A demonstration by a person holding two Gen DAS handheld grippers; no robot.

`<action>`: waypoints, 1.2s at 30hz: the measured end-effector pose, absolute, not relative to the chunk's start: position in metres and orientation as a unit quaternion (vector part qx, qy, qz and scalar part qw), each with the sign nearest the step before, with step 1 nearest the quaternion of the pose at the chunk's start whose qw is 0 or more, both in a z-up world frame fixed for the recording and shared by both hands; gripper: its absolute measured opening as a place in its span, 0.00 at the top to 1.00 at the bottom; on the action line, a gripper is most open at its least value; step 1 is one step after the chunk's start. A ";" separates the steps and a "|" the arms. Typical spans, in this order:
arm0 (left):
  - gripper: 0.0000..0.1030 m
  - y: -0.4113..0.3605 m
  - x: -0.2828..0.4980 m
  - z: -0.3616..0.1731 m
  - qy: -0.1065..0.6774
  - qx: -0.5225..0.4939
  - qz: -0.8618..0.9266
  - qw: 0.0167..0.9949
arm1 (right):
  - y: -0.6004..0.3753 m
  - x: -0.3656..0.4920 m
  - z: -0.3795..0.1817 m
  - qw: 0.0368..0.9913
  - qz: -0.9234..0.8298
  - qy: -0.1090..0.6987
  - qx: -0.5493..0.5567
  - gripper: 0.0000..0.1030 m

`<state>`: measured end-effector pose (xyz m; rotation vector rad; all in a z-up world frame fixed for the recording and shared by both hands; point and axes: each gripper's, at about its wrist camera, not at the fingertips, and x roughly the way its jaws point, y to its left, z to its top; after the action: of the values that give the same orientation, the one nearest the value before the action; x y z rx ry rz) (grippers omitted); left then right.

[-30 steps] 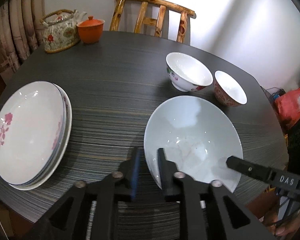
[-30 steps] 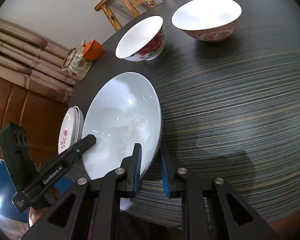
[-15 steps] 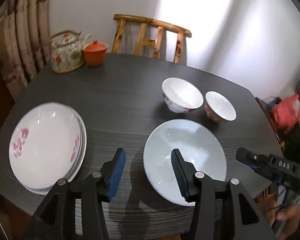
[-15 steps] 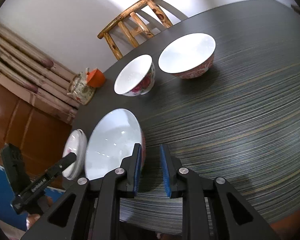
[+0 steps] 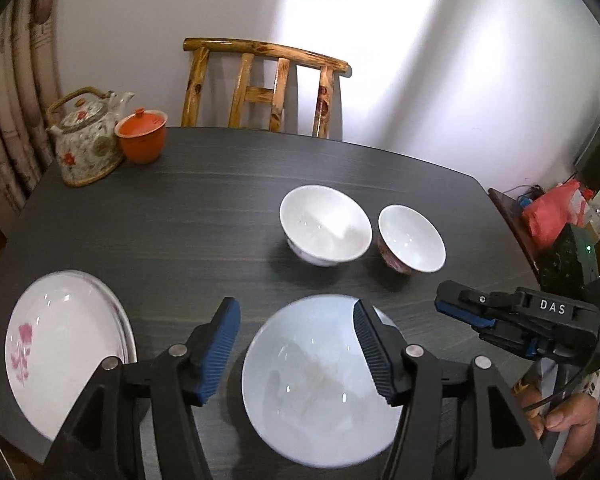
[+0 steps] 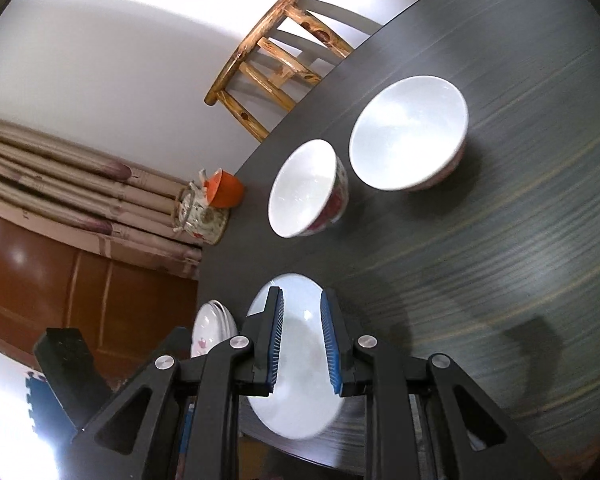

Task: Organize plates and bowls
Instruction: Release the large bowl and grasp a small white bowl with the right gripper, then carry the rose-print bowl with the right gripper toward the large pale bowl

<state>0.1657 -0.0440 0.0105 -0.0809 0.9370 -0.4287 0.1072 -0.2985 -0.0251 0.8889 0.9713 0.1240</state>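
**Inspection: plate released on tabletop, both grippers clear of it**

Your dark wood-grain tabletop (image 5: 188,208) carries everything. A wooden chair (image 5: 260,84) stands at its far edge against the wall.

The pale blue plate (image 5: 320,384) lies flat on the near part of the tabletop, in front of you. To its left, well apart, sits the stack of white plates with pink flowers (image 5: 60,344), at the near left edge.

Beyond the blue plate stand two bowls side by side, close together: the larger white bowl (image 5: 326,226) on the left and the smaller red-patterned bowl (image 5: 412,238) on the right.

In the far left corner a floral teapot (image 5: 88,144) touches an orange lidded cup (image 5: 142,136).

Your left gripper (image 5: 296,348) is above the blue plate, its jaws opening and spread wide, with nothing between the pads. Your right gripper (image 6: 302,340) is nearly pressed together, a narrow gap left, pinching nothing; the blue plate shows below it.
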 end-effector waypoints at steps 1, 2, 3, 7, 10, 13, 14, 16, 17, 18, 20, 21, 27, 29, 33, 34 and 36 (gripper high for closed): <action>0.41 -0.046 0.172 0.011 0.450 -0.037 -0.205 0.868 | -0.298 0.111 -0.025 0.788 0.057 0.452 0.413 0.81; 0.41 -0.047 0.177 0.011 0.452 -0.038 -0.207 0.867 | -0.298 0.116 -0.025 0.787 0.056 0.454 0.415 0.81; 0.41 -0.048 0.183 0.011 0.452 -0.042 -0.208 0.866 | -0.298 0.120 -0.026 0.784 0.056 0.454 0.419 0.81; 0.41 -0.050 0.210 0.004 0.470 -0.065 -0.214 0.854 | -0.300 0.137 -0.031 0.776 0.055 0.457 0.431 0.80; 0.41 -0.052 0.233 -0.004 0.491 -0.084 -0.212 0.841 | -0.299 0.151 -0.038 0.766 0.055 0.461 0.445 0.80; 0.41 -0.054 0.253 -0.014 0.509 -0.099 -0.212 0.828 | -0.299 0.165 -0.044 0.759 0.052 0.465 0.453 0.80; 0.41 -0.055 0.259 -0.016 0.512 -0.104 -0.215 0.825 | -0.299 0.169 -0.045 0.758 0.049 0.466 0.453 0.80; 0.41 -0.059 0.270 -0.023 0.522 -0.103 -0.213 0.819 | -0.299 0.177 -0.048 0.755 0.045 0.469 0.455 0.80; 0.41 -0.061 0.276 -0.026 0.529 -0.099 -0.211 0.816 | -0.299 0.180 -0.050 0.754 0.042 0.472 0.455 0.79; 0.41 -0.064 0.281 -0.030 0.536 -0.095 -0.211 0.812 | -0.300 0.184 -0.052 0.754 0.034 0.477 0.451 0.79; 0.42 -0.067 0.288 -0.038 0.544 -0.090 -0.210 0.807 | -0.301 0.187 -0.056 0.751 0.029 0.480 0.453 0.78; 0.41 -0.068 0.290 -0.040 0.547 -0.090 -0.209 0.806 | -0.302 0.189 -0.058 0.749 0.024 0.483 0.453 0.78; 0.42 -0.072 0.302 -0.055 0.563 -0.105 -0.219 0.790 | -0.305 0.195 -0.065 0.747 0.005 0.491 0.448 0.74; 0.41 -0.072 0.304 -0.062 0.572 -0.108 -0.221 0.783 | -0.307 0.197 -0.068 0.744 0.002 0.493 0.452 0.71; 0.41 -0.076 0.308 -0.069 0.577 -0.106 -0.221 0.779 | -0.308 0.203 -0.076 0.739 -0.005 0.498 0.454 0.70; 0.41 -0.076 0.310 -0.070 0.577 -0.105 -0.220 0.779 | -0.308 0.204 -0.077 0.739 -0.006 0.499 0.453 0.70; 0.41 -0.078 0.313 -0.073 0.579 -0.106 -0.220 0.778 | -0.308 0.208 -0.079 0.739 -0.010 0.503 0.448 0.70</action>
<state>0.3134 -0.0777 -0.0730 -0.2301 1.2511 -0.4754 0.2076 -0.3076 -0.0793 0.9828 1.1037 -0.0222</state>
